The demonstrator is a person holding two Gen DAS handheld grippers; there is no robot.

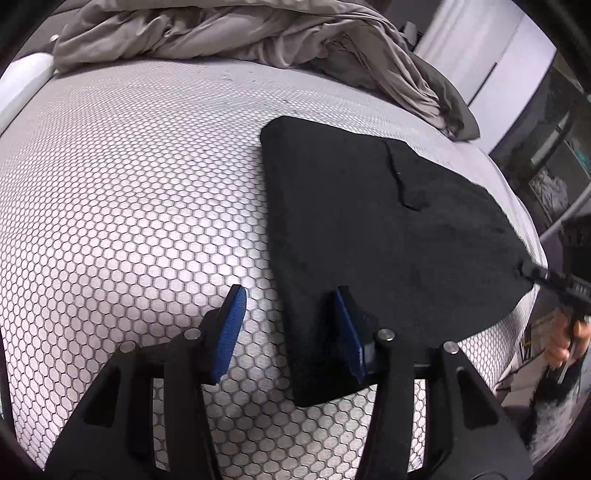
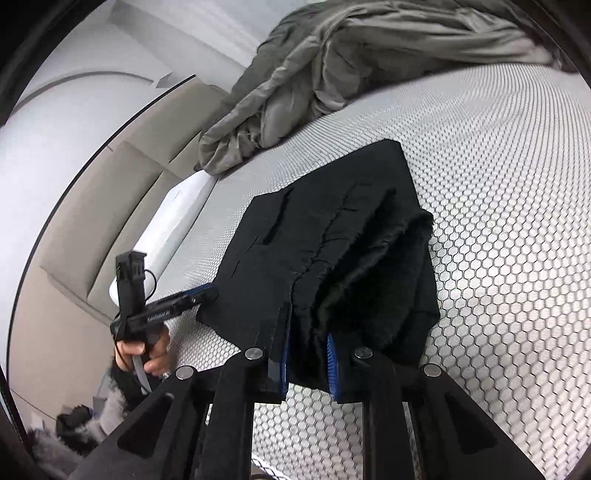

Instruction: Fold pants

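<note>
Tongs of the left hand [image 1: 290,328] stand wide in the left wrist view, holding nothing: 1 blue pad hangs over bare mattress [image 1: 129,192], the other over the near corner of the black pants [image 1: 369,221]. The pants lie folded into a flat dark slab, spreading from the centre toward 3 o'clock on the honeycomb-patterned mattress. At 3 to 4 o'clock the right tongs [image 1: 532,273] reach in to the far corner of the cloth. A crumpled grey sheet [image 1: 258,33] is heaped at 12 o'clock, apart from the pants.

From the right wrist view, the right tongs [image 2: 308,354] are narrowed on a bunched, fleecy edge of the pants [image 2: 332,240], cloth filling the gap between the blue pads. The left tongs [image 2: 207,293] show at 9 o'clock, tips at the cloth's corner; from here I cannot tell their gap. A white pillow [image 2: 177,214] lies at 10 o'clock by the mattress edge.

The fabric looks thick, soft and limp, so it should sag and not slip much. Corners and the doubled edge seem the best holds, taking all layers together.
</note>
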